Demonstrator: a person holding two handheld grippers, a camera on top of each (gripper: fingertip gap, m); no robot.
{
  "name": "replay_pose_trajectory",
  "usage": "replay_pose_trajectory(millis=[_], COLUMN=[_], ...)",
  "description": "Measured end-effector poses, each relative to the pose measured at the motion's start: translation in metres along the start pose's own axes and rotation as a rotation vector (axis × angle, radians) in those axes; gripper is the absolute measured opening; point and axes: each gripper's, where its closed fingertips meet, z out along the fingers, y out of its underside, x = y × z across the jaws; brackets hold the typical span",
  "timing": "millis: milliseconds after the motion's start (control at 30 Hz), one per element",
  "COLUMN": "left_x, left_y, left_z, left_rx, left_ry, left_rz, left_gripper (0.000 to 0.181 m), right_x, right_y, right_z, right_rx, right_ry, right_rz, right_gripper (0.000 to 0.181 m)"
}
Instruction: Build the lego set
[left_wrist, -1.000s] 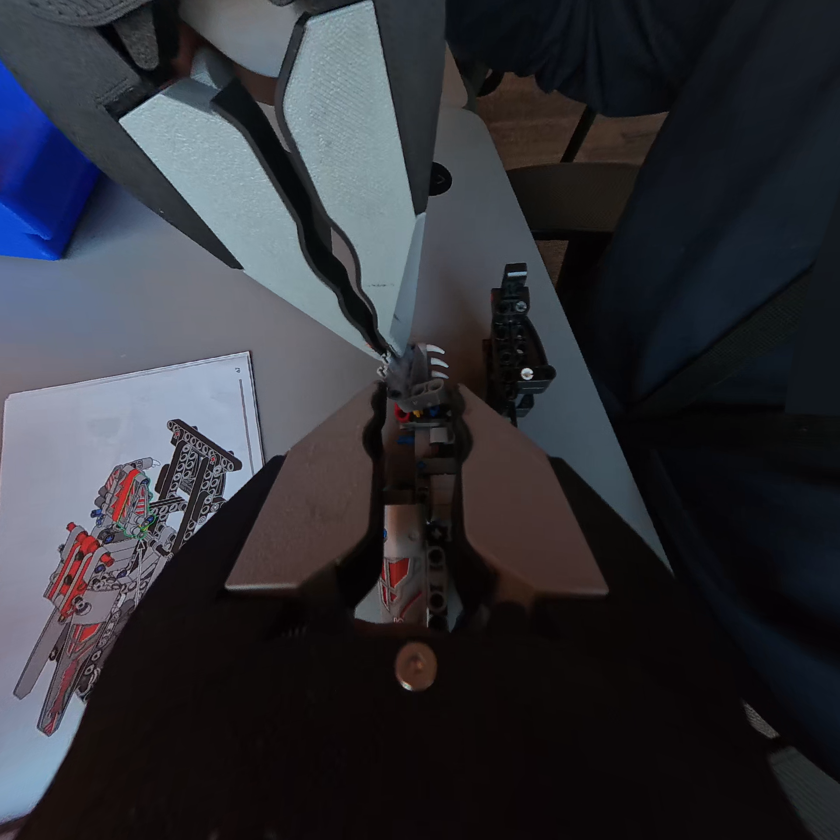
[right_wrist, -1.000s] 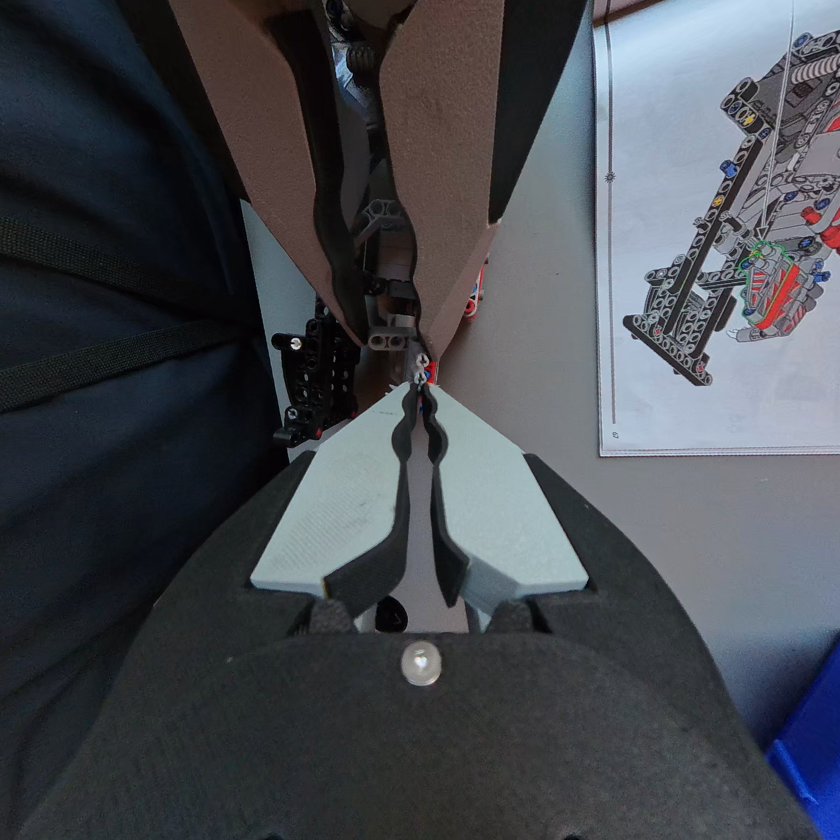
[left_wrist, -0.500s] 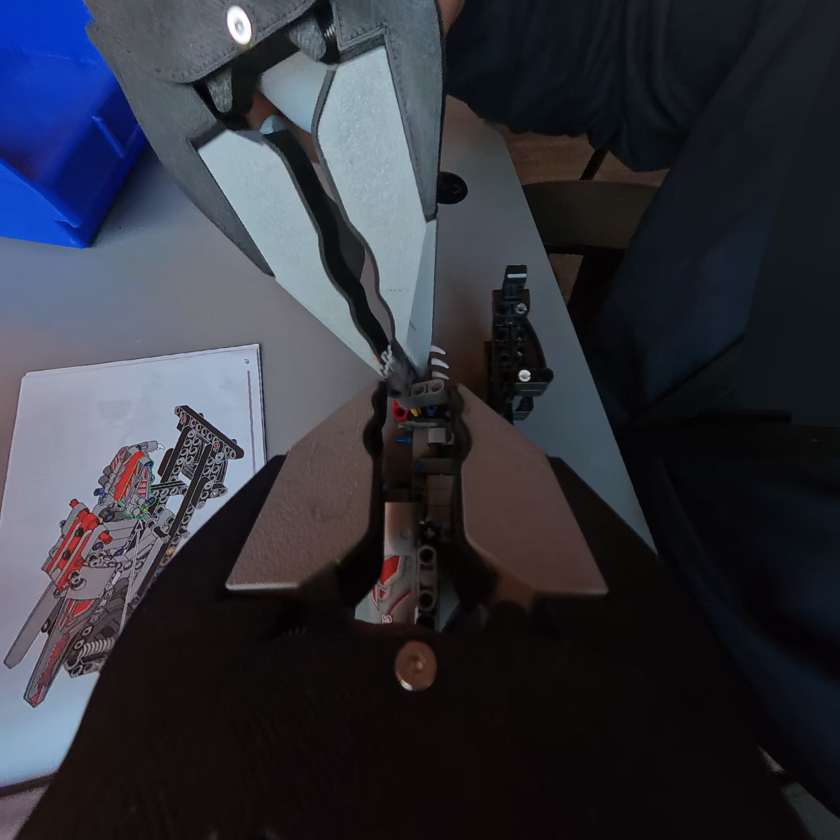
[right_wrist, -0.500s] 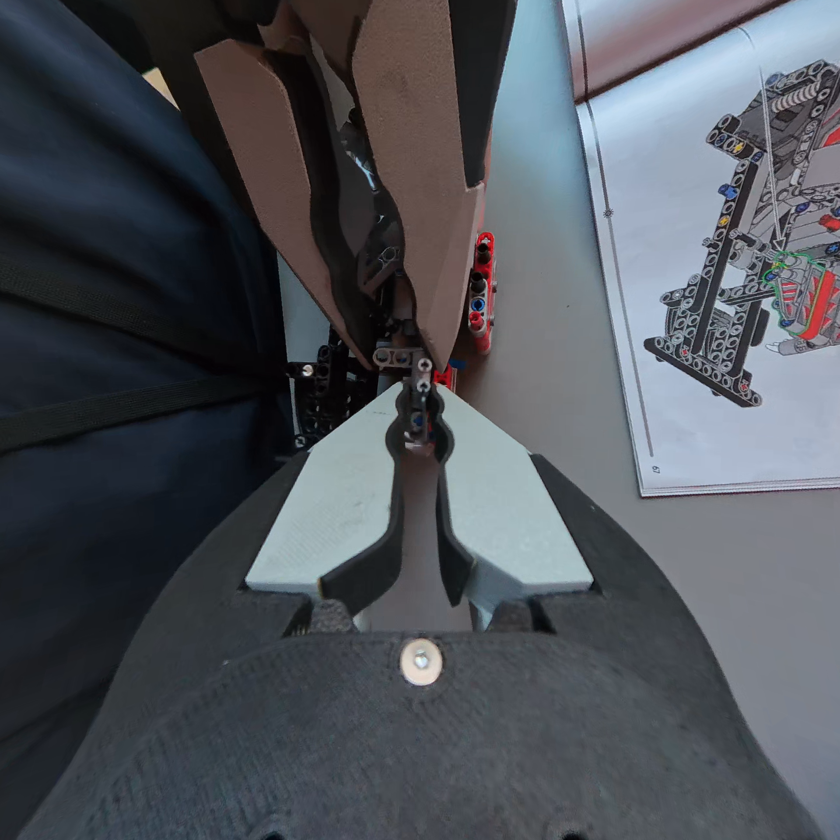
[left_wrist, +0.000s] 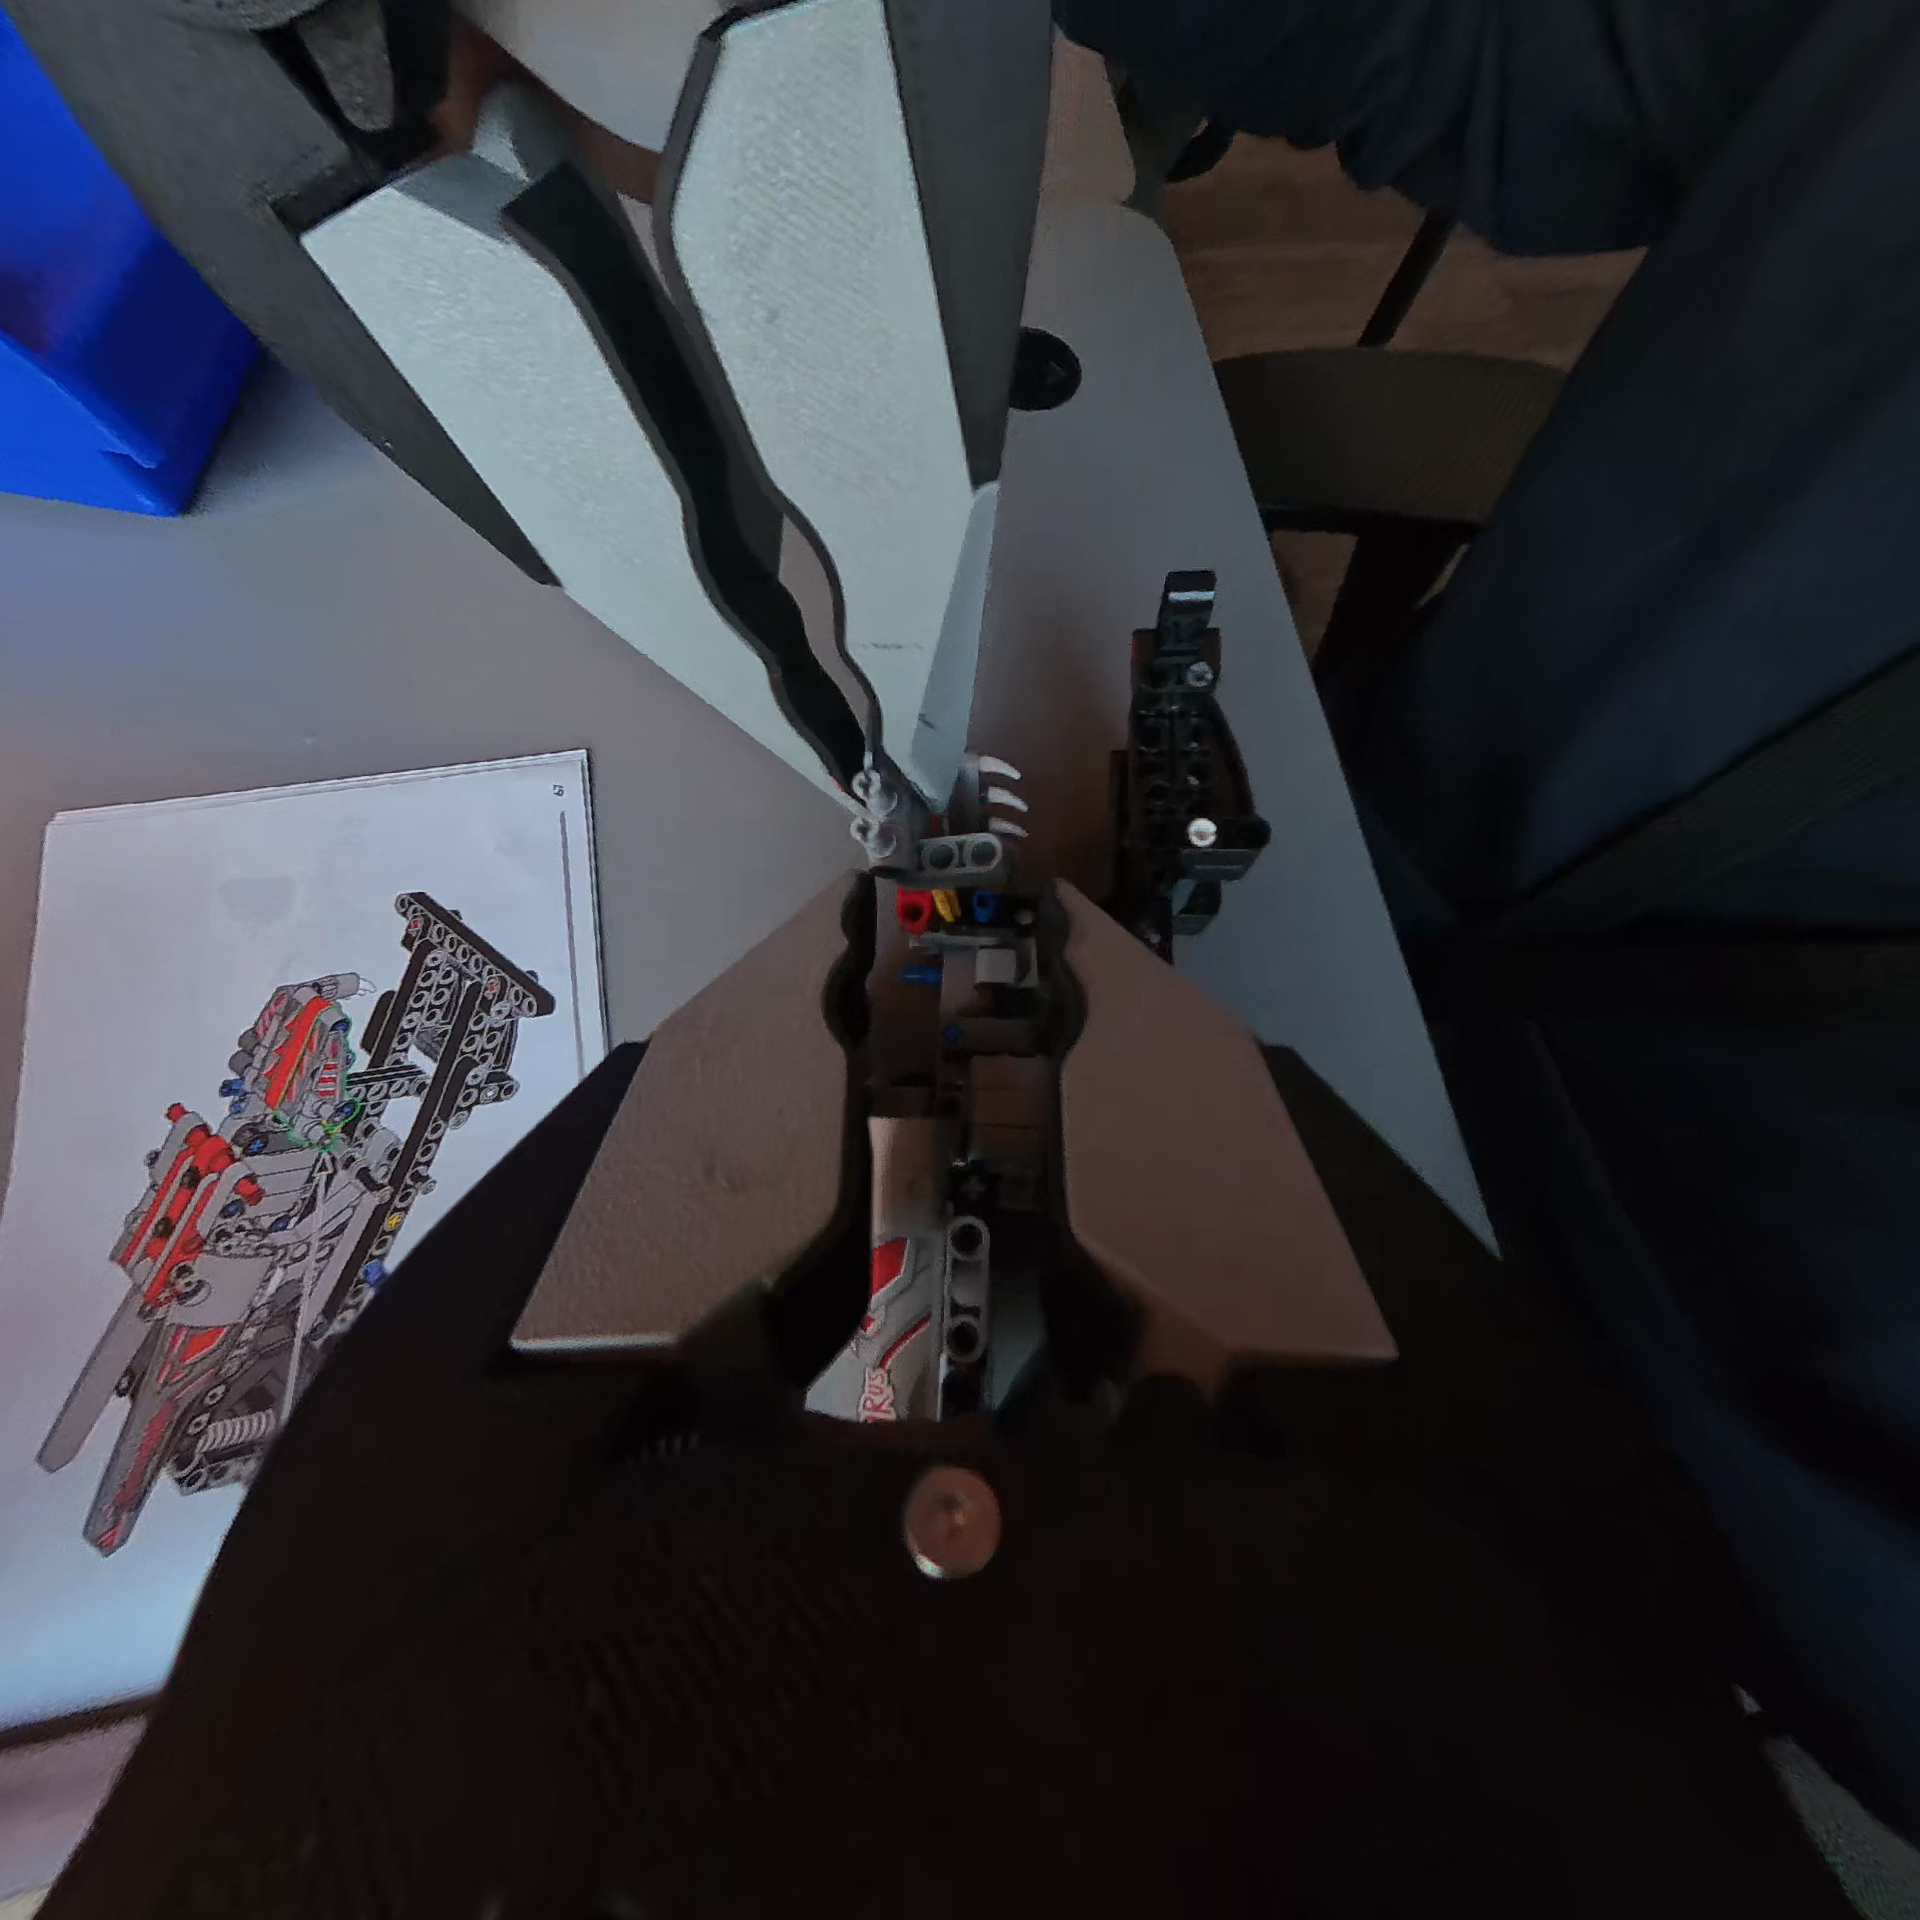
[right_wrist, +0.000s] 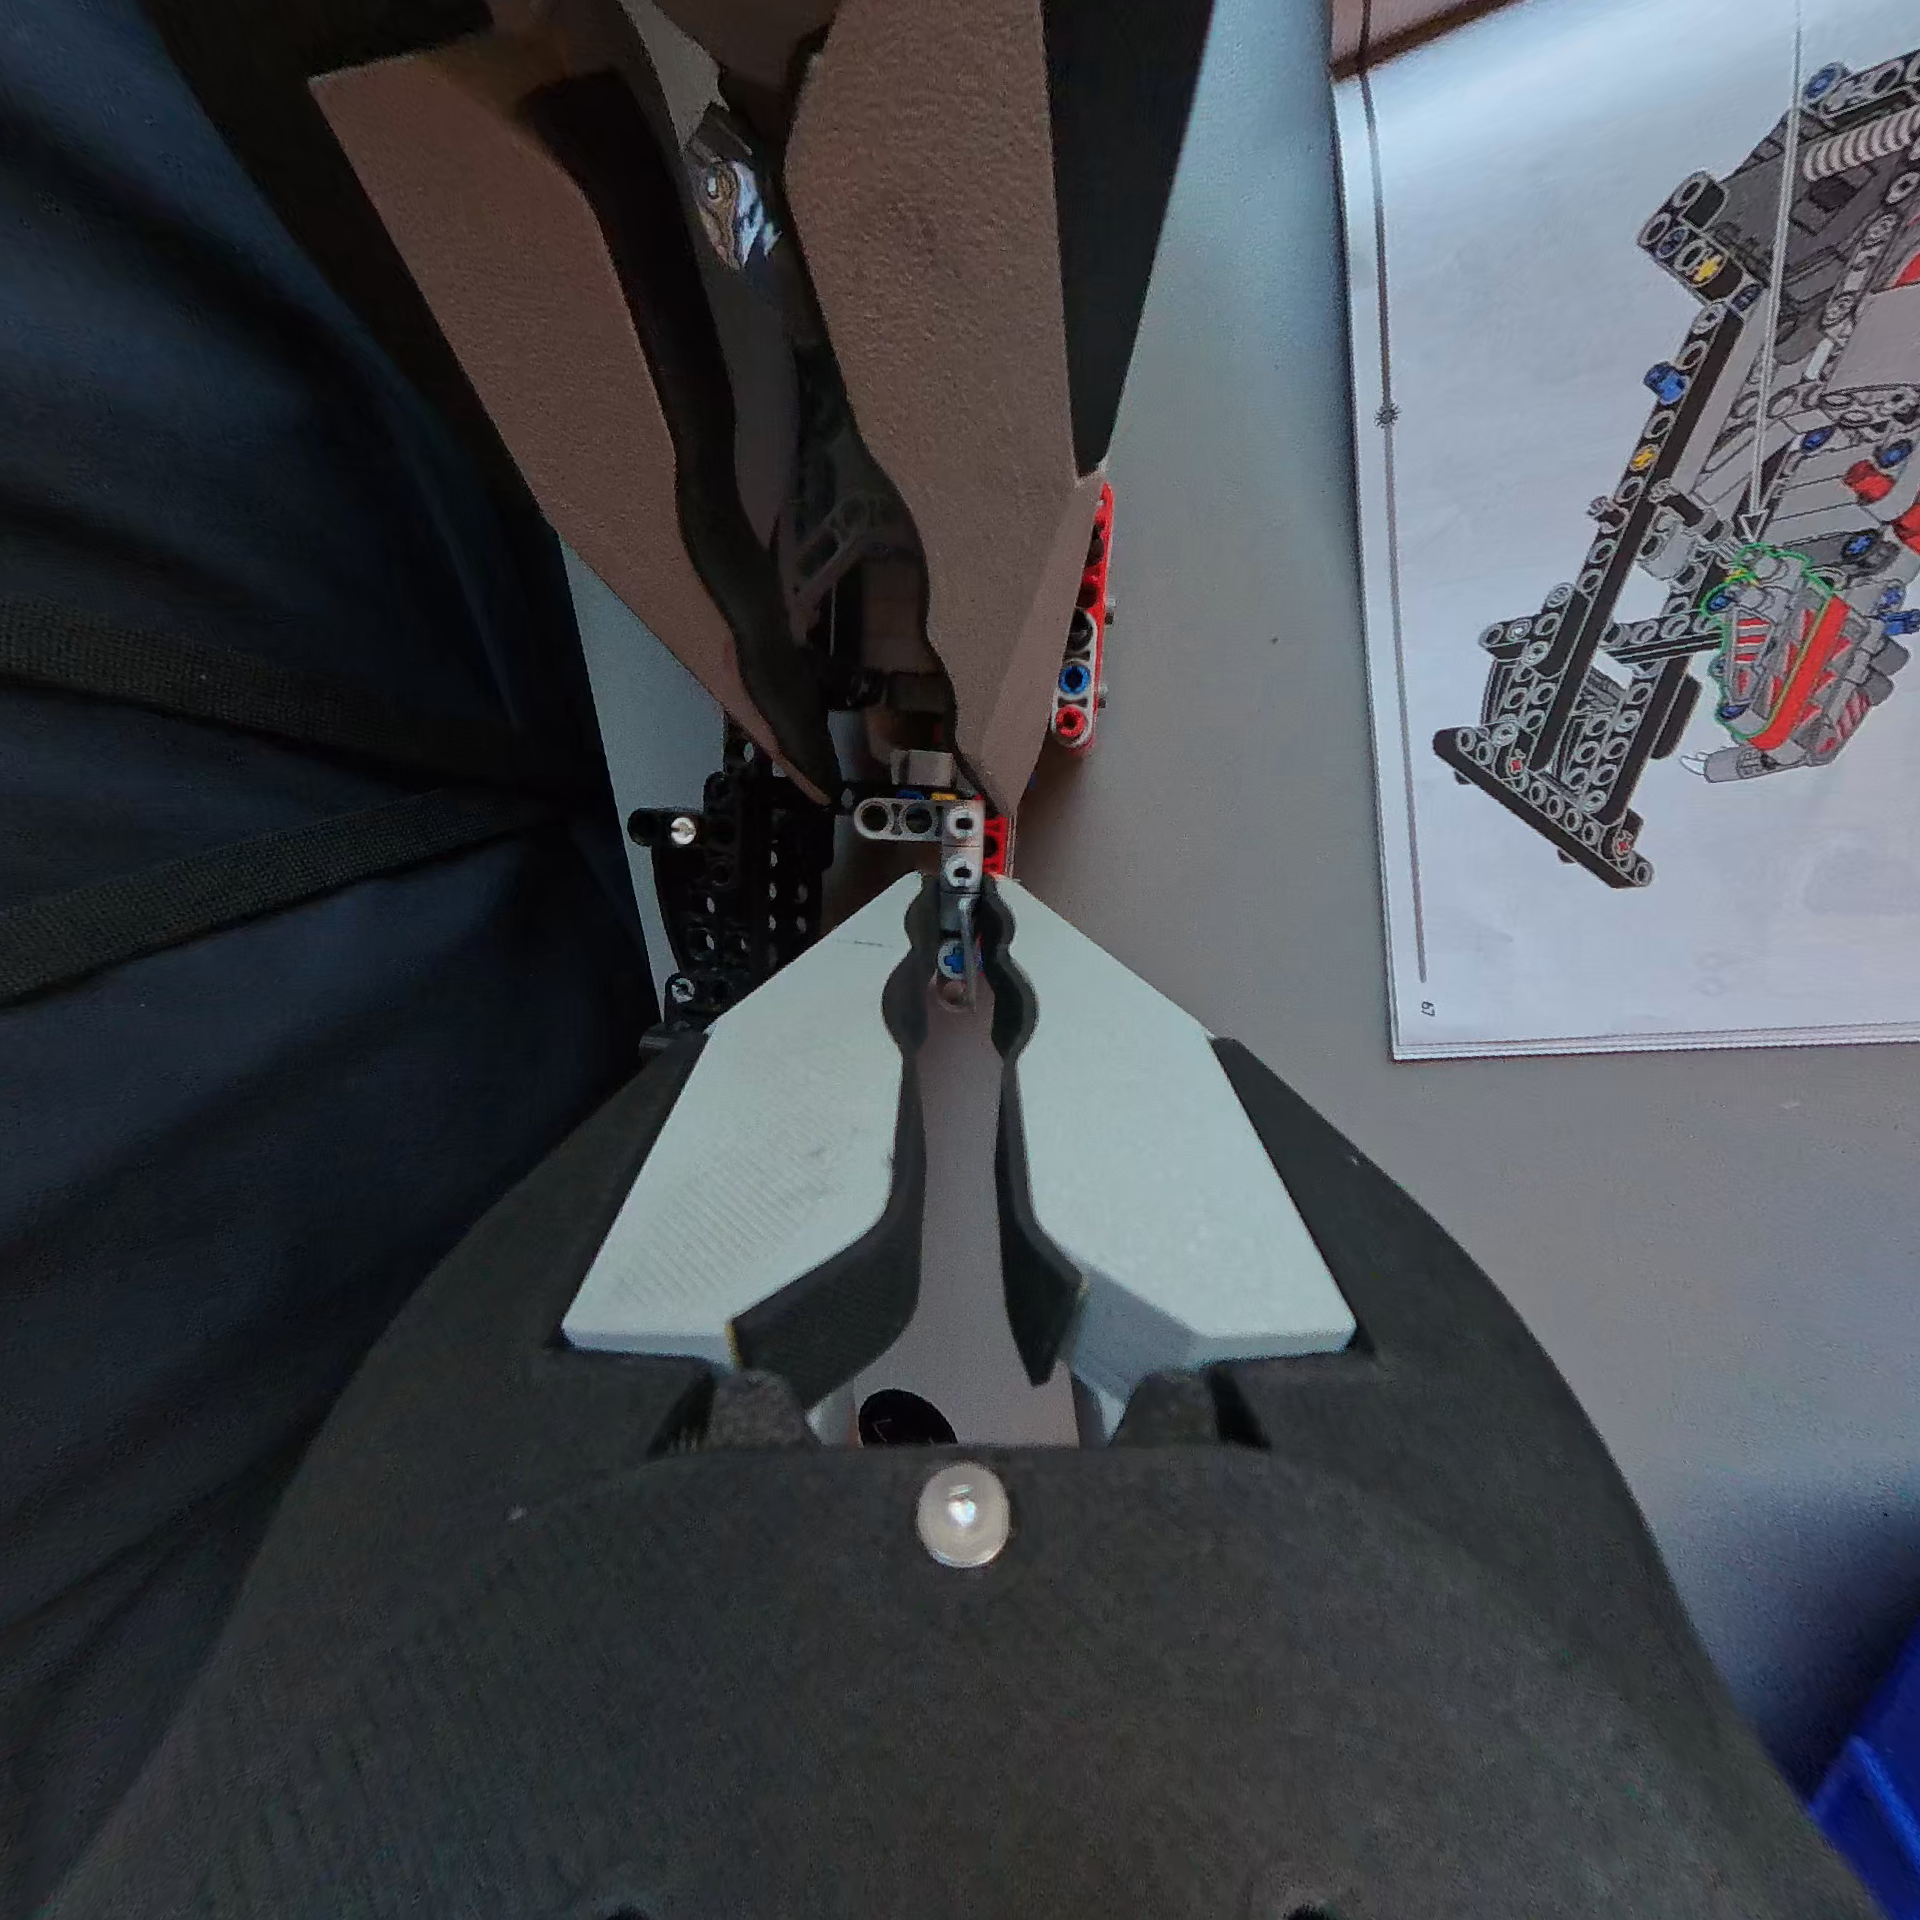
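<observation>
My left gripper (left_wrist: 956, 894) has brown fingers and is shut on a long grey, black and red lego assembly (left_wrist: 966, 1247) that lies along the gap between them. The assembly's front end has white claws (left_wrist: 1000, 798) and a grey two-hole connector (left_wrist: 961, 854). My right gripper (right_wrist: 958, 888) has pale grey fingers and is shut on a small grey connector piece (right_wrist: 961, 871). It holds that piece against the assembly's front end (right_wrist: 904, 819). The right gripper also shows in the left wrist view (left_wrist: 894, 805), coming down from above. The left gripper shows in the right wrist view (right_wrist: 914, 805).
A black lego subassembly (left_wrist: 1184, 769) lies on the grey table (left_wrist: 312, 644) near its edge, also in the right wrist view (right_wrist: 738, 894). A red beam (right_wrist: 1086, 644) lies beside the grippers. An open instruction booklet (left_wrist: 312, 1039) and a blue bin (left_wrist: 83, 312) stand off to one side. A person's dark clothing (right_wrist: 260, 727) is beyond the edge. My two grippers' fingertips are within a few centimetres of each other.
Both grippers stay shut. The right gripper tilted away half a second ago and has come back close, with the small grey piece still at the assembly's front end.
</observation>
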Motion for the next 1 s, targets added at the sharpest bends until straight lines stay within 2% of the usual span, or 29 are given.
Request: replay_pose_trajectory(millis=[33,267,467,1000], left_x=[0.0000,-0.0030,-0.0041,0.0038], left_y=[0.0000,-0.0028,0.0001,0.0024], left_z=[-0.0007,-0.0016,0.0014,0.0043], left_rx=[0.000,0.020,0.017,-0.006], left_ry=[0.002,0.010,0.007,0.027], left_rz=[0.002,-0.032,-0.045,-0.012], left_gripper=[0.029,0.034,0.024,0.025], right_x=[0.0004,0.0025,0.0030,-0.0034], right_y=[-0.0004,-0.0025,-0.0021,0.0033], right_z=[-0.0008,-0.0010,0.0031,0.0085], right_rx=[-0.002,-0.050,-0.079,-0.124], right_ry=[-0.001,0.016,0.025,0.034], right_rz=[0.004,-0.013,-0.027,-0.015], right_gripper=[0.004,0.004,0.004,0.004])
